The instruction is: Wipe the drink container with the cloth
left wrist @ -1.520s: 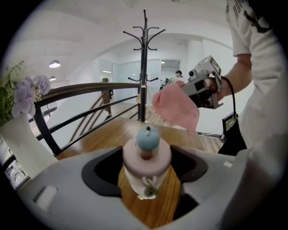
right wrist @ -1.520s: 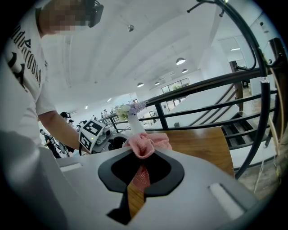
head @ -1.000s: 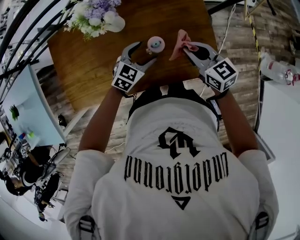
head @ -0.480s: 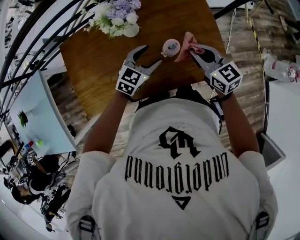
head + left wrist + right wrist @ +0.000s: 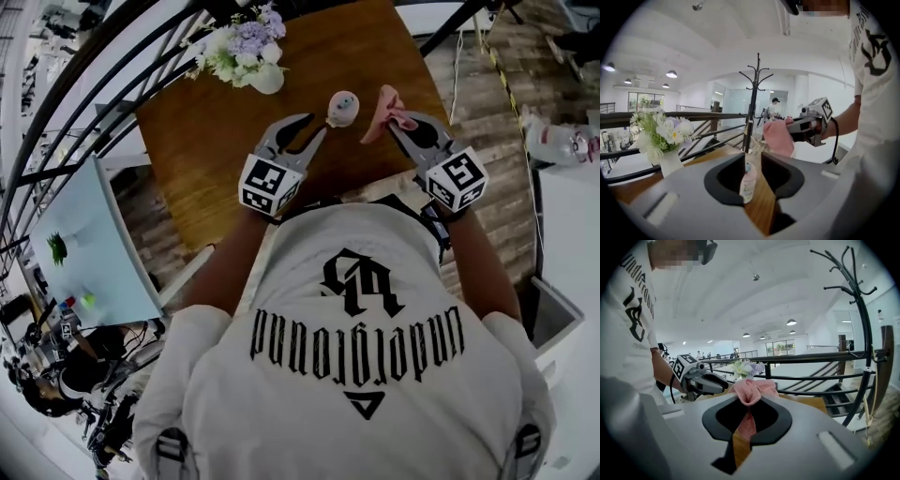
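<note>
A small pale drink bottle [image 5: 342, 108] with a pink cap stands on the brown table [image 5: 206, 141]. My left gripper [image 5: 319, 124] is at it and its jaws have just been closing. In the left gripper view the bottle [image 5: 748, 180] sits in the narrow gap of that gripper [image 5: 753, 157], with a sliver of table showing beside it, so the pads do not press it. My right gripper [image 5: 396, 117] is shut on a bunched pink cloth [image 5: 386, 101], just right of the bottle. The cloth [image 5: 751, 390] puffs out above that gripper's tips [image 5: 749, 401].
A white vase of pale flowers [image 5: 253, 56] stands at the table's far left. Black railings [image 5: 103, 84] run past the table's left side. A black coat stand [image 5: 862, 310] rises beyond the far edge. The table's near edge lies just under both hands.
The left jaws stood wide apart before and are now much narrower at the bottle. Both grippers have risen. The pink cloth stays in the right gripper.
</note>
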A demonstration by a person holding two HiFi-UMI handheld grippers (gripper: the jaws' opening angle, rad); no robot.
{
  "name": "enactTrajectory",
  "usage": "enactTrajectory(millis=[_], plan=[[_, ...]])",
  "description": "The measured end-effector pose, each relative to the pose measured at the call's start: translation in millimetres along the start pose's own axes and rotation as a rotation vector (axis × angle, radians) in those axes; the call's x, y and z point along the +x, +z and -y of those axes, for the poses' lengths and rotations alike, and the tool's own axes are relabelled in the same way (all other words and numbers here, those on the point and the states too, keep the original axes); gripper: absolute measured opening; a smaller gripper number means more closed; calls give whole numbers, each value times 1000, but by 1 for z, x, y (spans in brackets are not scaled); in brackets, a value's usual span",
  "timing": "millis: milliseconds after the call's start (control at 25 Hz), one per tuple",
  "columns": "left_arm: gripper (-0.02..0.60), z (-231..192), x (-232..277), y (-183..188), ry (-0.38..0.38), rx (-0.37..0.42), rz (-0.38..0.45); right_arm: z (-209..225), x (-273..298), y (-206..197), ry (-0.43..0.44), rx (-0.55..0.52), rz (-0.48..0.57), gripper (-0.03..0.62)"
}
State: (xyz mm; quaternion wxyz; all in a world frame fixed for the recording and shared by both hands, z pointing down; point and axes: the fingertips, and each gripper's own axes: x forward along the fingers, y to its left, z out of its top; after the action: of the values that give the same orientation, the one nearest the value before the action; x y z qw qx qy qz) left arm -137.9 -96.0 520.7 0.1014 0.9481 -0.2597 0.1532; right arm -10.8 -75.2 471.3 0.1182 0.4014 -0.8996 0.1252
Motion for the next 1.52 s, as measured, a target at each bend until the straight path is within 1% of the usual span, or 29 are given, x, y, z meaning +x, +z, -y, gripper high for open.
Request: enactTrajectory(millis=[160, 280, 360, 440, 520, 640, 920, 1040, 1160, 1320, 1520], plan=[[102, 31, -15, 22, 46, -6, 55, -16, -30, 9, 29, -19, 29, 26], [66, 55, -21, 31, 85, -2, 82, -26, -54, 6, 57, -38, 49, 26], [63, 76, -24, 33, 90, -41, 94, -33, -73, 0, 74, -40, 58, 26], [51, 105, -27, 36, 78, -84, 107, -43, -91, -6, 94, -38, 63, 26], [51, 135, -28, 41, 71, -88, 121, -49, -112, -12, 111, -44, 70, 26], [51, 173, -33, 42, 83, -95, 132, -57, -140, -20, 128, -40, 88, 26], [51, 239, -66, 26, 140, -88, 110, -81, -192, -47, 162, -13, 100, 26], [51, 253, -82, 28, 159, -68, 120, -90, -209, -53, 159, -11, 110, 26], [51, 254, -100, 39, 164, -41, 136, -101, -217, -46, 141, -16, 120, 26], [51, 260, -123, 46, 138, 4, 151, -122, -230, -34, 108, 5, 157, 26], [51, 257, -163, 43, 104, 35, 168, -162, -236, -15, 63, -26, 181, 26]])
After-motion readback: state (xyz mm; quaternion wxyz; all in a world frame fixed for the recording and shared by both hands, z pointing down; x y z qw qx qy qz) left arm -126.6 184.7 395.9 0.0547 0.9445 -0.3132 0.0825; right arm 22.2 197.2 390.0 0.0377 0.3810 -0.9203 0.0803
